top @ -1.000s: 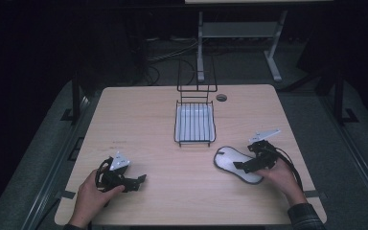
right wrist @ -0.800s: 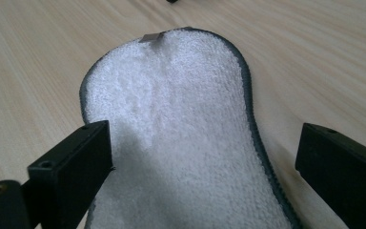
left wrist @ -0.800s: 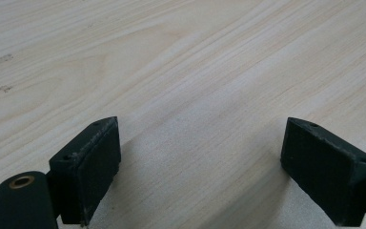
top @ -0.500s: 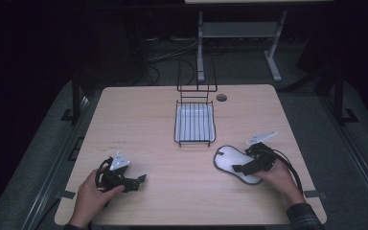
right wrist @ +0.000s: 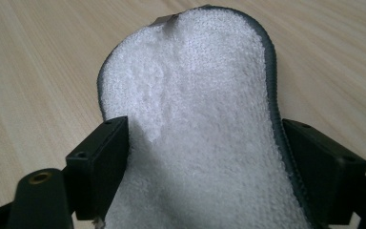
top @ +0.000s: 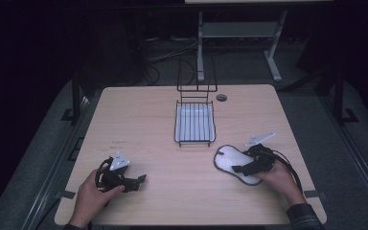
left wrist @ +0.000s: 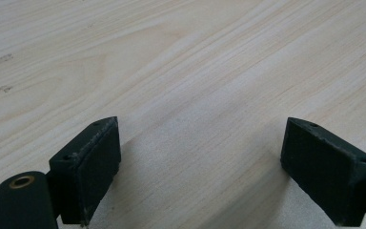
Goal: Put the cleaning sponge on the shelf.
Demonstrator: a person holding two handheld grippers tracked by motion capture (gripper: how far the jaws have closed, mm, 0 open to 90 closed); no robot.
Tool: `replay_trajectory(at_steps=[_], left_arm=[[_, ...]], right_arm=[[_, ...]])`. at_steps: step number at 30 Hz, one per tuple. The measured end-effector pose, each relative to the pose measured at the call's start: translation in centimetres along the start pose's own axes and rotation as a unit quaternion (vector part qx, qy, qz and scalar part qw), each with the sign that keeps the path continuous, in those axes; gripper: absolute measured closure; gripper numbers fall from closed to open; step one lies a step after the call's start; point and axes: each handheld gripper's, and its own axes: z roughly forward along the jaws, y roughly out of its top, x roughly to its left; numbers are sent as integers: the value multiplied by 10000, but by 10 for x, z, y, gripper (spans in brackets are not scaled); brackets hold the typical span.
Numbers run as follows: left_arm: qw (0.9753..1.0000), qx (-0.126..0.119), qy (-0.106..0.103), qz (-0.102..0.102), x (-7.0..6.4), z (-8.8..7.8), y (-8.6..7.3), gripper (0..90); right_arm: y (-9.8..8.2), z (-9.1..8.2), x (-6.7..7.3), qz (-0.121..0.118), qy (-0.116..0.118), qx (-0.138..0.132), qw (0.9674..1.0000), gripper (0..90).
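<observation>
Insole (top: 231, 162): a white, fleecy one with a dark grey edge, flat on the table (top: 172, 201) near the front right, just before the wire rack (top: 195, 123). From above, the right gripper (top: 237, 167) lies over the insole's near end, but that view cannot settle how its jaws stand. The right gripper view does: its jaws sit one on each side of the insole (right wrist: 205, 119), against its edges, with the insole bulging up between them, so they are closed on it. The left gripper (top: 139, 181) rests on the table at front left, well apart from the insole. The left gripper view shows its jaws wide apart over bare wood (left wrist: 181, 71), nothing between them.
</observation>
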Motion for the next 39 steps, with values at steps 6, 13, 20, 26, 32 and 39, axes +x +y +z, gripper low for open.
replay_trajectory(at_steps=[6, 13, 20, 26, 32, 39], left_arm=[[10000, 0, 0, 3, 0, 0, 0, 126], [10000, 4, 0, 2, 0, 0, 0, 126], [10000, 1, 0, 1, 0, 0, 0, 126], [10000, 3, 1, 2, 0, 0, 0, 126], [10000, -1, 0, 3, 0, 0, 0, 126], [10000, -4, 1, -1, 0, 0, 0, 126]], right_arm=[[1, -3, 3, -145, -99, -24, 9998, 243], [1, -11, 5, -223, -279, -178, 9992, 340], [1, -25, 5, -254, -320, -469, 9981, 510], [1, -31, 4, -173, -203, -631, 9977, 592], [1, -39, 4, -25, -36, -805, 9967, 663], [2, -44, 5, 61, 113, -897, 9959, 710]])
